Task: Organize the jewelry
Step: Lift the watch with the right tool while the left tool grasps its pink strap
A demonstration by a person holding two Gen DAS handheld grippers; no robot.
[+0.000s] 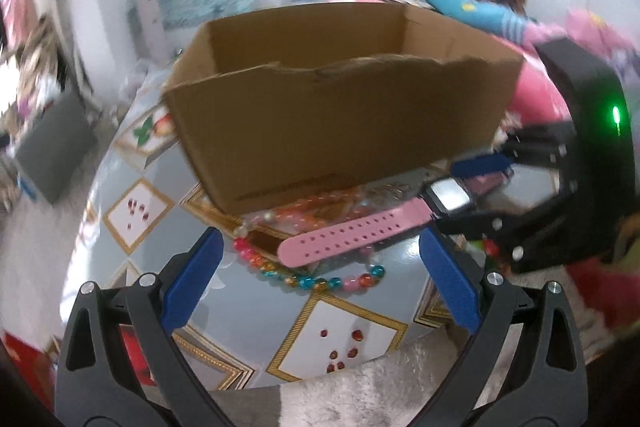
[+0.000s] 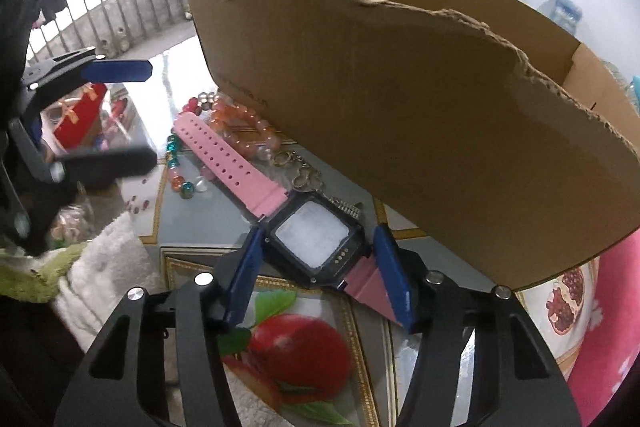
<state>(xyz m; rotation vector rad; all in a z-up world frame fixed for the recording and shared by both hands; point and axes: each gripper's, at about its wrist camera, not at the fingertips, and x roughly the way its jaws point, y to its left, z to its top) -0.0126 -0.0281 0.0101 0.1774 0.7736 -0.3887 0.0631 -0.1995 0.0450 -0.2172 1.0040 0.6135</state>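
Note:
A pink-strapped watch [image 1: 352,231] with a black square face [image 2: 316,239] lies on the table in front of an open cardboard box [image 1: 336,115], which also shows in the right wrist view [image 2: 420,99]. My right gripper [image 2: 318,245] is shut on the watch at its face; it shows at the right of the left wrist view [image 1: 476,191]. My left gripper [image 1: 320,247] is open and empty, its blue fingers either side of the strap's free end; it shows at the left of the right wrist view [image 2: 148,115]. A multicoloured bead bracelet [image 1: 316,279], an orange bead bracelet [image 2: 244,131] and gold rings [image 2: 296,167] lie under and beside the strap.
The table [image 1: 160,227] has a grey cloth with gold diamonds and fruit prints. A white towel [image 2: 104,267] lies at its edge. A red gift box [image 2: 76,119] stands on the left. Pink and blue bedding [image 1: 560,39] lies behind the box.

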